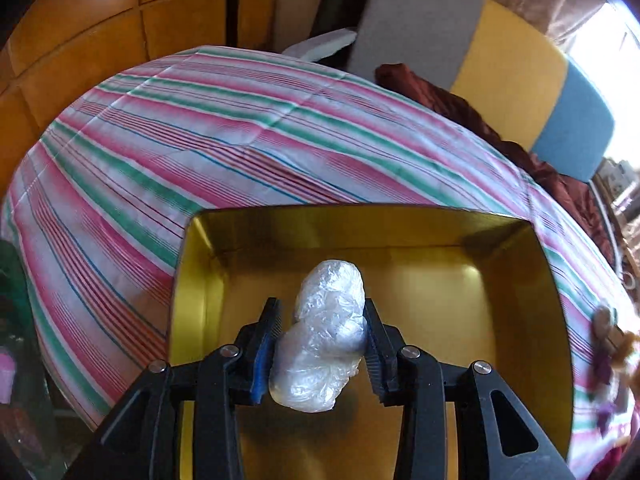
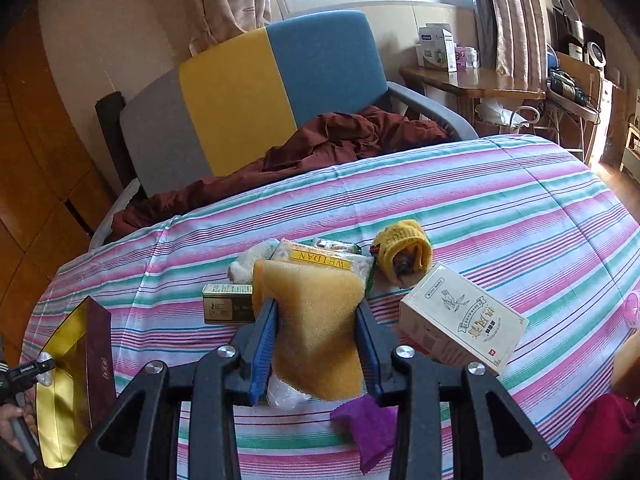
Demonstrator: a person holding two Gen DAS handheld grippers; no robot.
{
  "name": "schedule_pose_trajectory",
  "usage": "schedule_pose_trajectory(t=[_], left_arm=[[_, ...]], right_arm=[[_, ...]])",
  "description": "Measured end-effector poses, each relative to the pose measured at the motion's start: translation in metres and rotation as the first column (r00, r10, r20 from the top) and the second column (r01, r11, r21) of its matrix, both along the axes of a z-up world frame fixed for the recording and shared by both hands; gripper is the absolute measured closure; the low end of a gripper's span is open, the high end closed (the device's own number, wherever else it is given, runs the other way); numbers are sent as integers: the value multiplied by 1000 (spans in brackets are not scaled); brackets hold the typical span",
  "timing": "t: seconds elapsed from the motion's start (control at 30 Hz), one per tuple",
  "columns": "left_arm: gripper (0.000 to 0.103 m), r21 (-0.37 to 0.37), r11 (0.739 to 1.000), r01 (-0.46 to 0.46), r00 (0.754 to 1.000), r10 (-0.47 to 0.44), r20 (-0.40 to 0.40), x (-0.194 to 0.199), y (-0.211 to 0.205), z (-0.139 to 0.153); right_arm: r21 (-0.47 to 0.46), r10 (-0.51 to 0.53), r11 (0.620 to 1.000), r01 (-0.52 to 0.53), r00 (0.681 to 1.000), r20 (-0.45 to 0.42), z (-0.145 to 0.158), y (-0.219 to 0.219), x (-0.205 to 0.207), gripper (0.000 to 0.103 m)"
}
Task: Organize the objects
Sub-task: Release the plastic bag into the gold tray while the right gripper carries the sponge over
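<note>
My left gripper (image 1: 324,312) is shut on a crumpled clear plastic bag (image 1: 324,332) and holds it over the inside of a gold-lined box (image 1: 500,288) on the striped bedspread. My right gripper (image 2: 316,312) is shut on a yellow sponge (image 2: 316,328), held above the spread near a pile of objects. The gold box also shows at the left edge of the right wrist view (image 2: 64,380), with the left gripper and the bag (image 2: 44,376) at it.
Around the right gripper lie a white carton (image 2: 464,320), a small green-gold box (image 2: 226,304), a WEIDAN packet (image 2: 324,262), a yellow knitted item (image 2: 404,256), a purple cloth (image 2: 368,420) and a clear wrapper (image 2: 284,396). A sofa chair (image 2: 256,92) with a maroon cloth (image 2: 320,140) stands behind.
</note>
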State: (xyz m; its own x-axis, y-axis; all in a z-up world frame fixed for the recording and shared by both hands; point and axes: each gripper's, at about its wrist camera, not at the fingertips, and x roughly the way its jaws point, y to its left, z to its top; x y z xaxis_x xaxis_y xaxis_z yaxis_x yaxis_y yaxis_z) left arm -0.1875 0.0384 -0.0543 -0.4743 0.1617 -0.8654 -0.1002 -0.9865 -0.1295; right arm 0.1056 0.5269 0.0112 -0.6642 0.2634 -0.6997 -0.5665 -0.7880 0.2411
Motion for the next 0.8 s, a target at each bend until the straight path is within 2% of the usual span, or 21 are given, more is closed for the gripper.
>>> schedule_pose_trajectory(t=[0.17, 0.23, 0.37, 0.57, 0.7, 0.8], left_arm=[[60, -36, 999, -34, 999, 33, -4, -13, -6, -8], [44, -36, 998, -45, 999, 45, -20, -12, -10, -6], [40, -47, 998, -36, 996, 32, -81, -1, -12, 7], [40, -31, 999, 10, 982, -16, -189, 41, -12, 36], [29, -16, 999, 40, 964, -43, -263, 76, -12, 52], [29, -12, 998, 62, 957, -63, -282, 96, -12, 55]], right_arm=[[33, 16, 999, -15, 999, -36, 8, -5, 1, 66], [42, 31, 999, -29, 999, -43, 10, -8, 0, 66], [67, 55, 996, -53, 998, -22, 9, -14, -5, 66], [66, 80, 995, -80, 997, 2, 5, -17, -10, 66], [89, 122, 988, -125, 992, 41, 2, -27, -19, 66], [109, 144, 983, -150, 988, 63, -1, -37, -24, 66]])
